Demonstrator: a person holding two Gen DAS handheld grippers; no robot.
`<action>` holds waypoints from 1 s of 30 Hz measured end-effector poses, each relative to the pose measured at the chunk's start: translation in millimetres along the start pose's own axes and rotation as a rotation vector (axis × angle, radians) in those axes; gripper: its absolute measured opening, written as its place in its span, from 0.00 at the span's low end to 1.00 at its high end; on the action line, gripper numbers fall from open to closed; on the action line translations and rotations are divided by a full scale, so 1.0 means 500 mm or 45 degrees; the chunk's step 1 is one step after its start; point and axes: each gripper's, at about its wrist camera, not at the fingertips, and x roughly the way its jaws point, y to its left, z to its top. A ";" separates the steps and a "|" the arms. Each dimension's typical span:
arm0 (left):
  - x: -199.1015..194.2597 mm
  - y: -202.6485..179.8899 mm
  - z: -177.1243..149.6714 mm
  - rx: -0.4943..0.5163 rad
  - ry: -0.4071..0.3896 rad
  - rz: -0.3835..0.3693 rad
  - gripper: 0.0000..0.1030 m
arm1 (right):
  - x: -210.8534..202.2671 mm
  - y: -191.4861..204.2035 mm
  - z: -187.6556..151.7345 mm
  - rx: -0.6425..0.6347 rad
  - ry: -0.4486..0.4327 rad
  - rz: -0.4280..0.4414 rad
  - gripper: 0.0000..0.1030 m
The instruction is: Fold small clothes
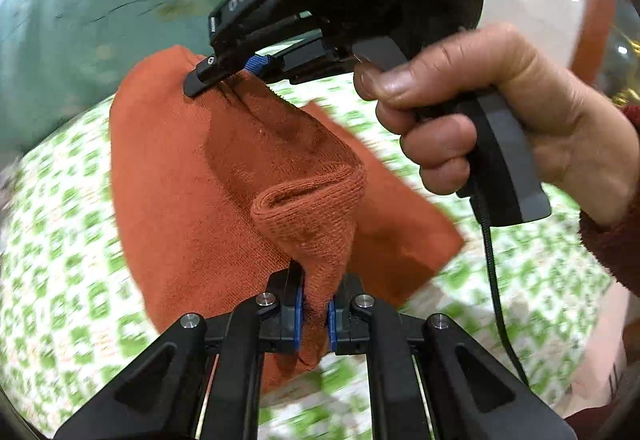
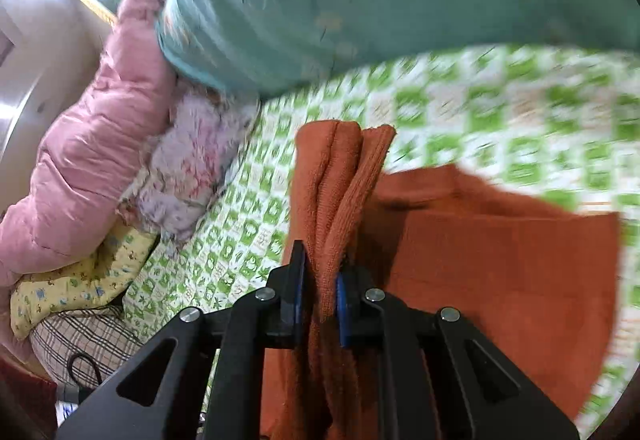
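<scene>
Both grippers, left gripper [image 1: 316, 314] and right gripper [image 2: 320, 314], are clamped on the orange cloth [image 1: 192, 180].

An orange knit garment [image 1: 192, 176] is held up off a green-and-white patterned bedsheet [image 1: 60, 280], pinched at two spots. At the bottom of the frame a bunched fold of it is clamped between the blue pads of the left gripper [image 1: 316, 314], jaws pretty much closed on the fabric. Further up, another edge is nipped by the right gripper [image 1: 224, 74], which is gripped by a hand [image 1: 480, 112] with a dark red sleeve [image 1: 612, 240] at the wrist. A black cable [image 1: 500, 300] is seen hanging from that handle. A teal quilt [image 1: 100, 20] is piled behind, all a bit motion-blurred.
</scene>
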 end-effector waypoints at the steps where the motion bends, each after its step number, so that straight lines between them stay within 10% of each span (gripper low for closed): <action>1: 0.014 -0.017 0.006 0.018 0.008 -0.026 0.07 | -0.022 -0.022 -0.005 0.014 -0.021 -0.039 0.14; 9: 0.136 -0.099 0.010 0.090 0.103 -0.194 0.07 | -0.074 -0.234 -0.098 0.241 -0.046 -0.252 0.13; 23: 0.217 -0.085 -0.018 0.026 0.234 -0.279 0.11 | -0.067 -0.293 -0.137 0.260 -0.015 -0.297 0.14; 30: 0.146 -0.050 -0.030 -0.033 0.235 -0.333 0.47 | -0.113 -0.260 -0.136 0.233 -0.059 -0.450 0.22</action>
